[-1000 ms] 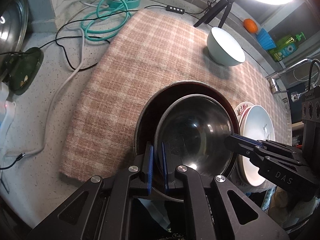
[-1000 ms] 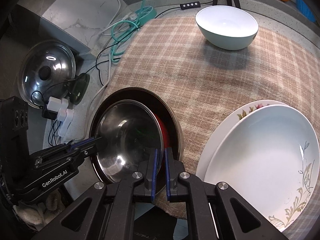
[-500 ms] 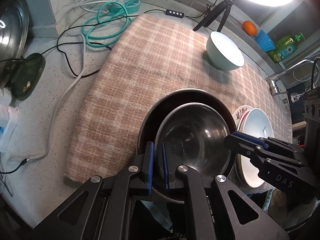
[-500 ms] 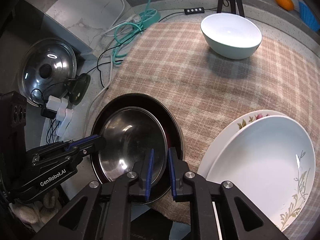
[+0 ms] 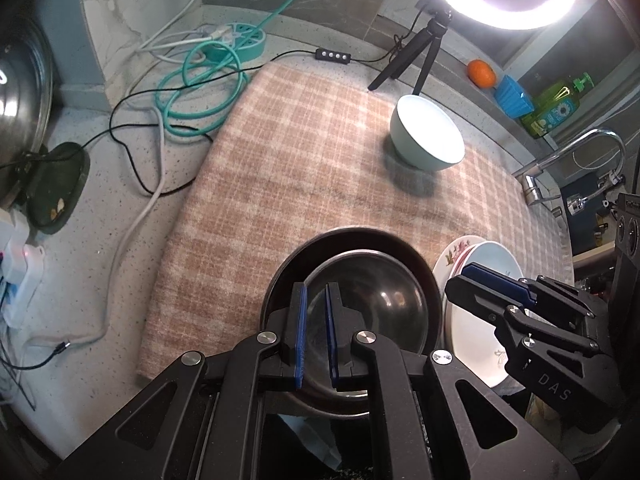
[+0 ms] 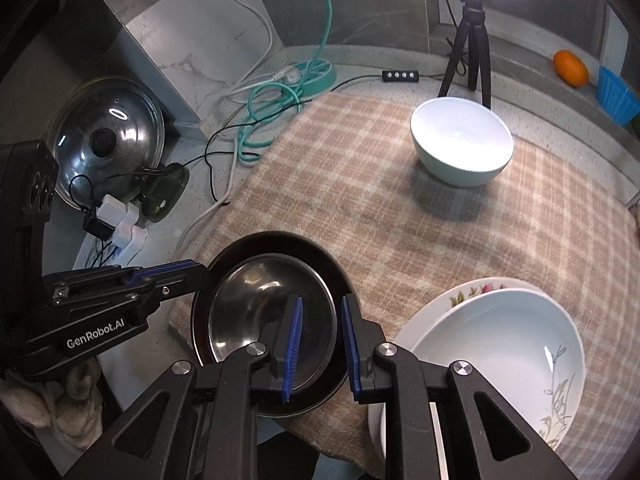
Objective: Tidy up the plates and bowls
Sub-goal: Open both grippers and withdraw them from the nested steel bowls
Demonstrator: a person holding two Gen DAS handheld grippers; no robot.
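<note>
Left wrist view: the shiny steel bowl (image 5: 372,312) sits nested in the dark round pan (image 5: 352,280) on the plaid cloth, stacked to save room. Left tool (image 5: 316,336) is clenched above its rim, apparently on nothing. Right wrist view: right tool (image 6: 318,346) is opening, empty. Right of the pan: two stacked white plates (image 6: 500,344); beyond it, one pale bowl (image 6: 462,142) apart.
</note>
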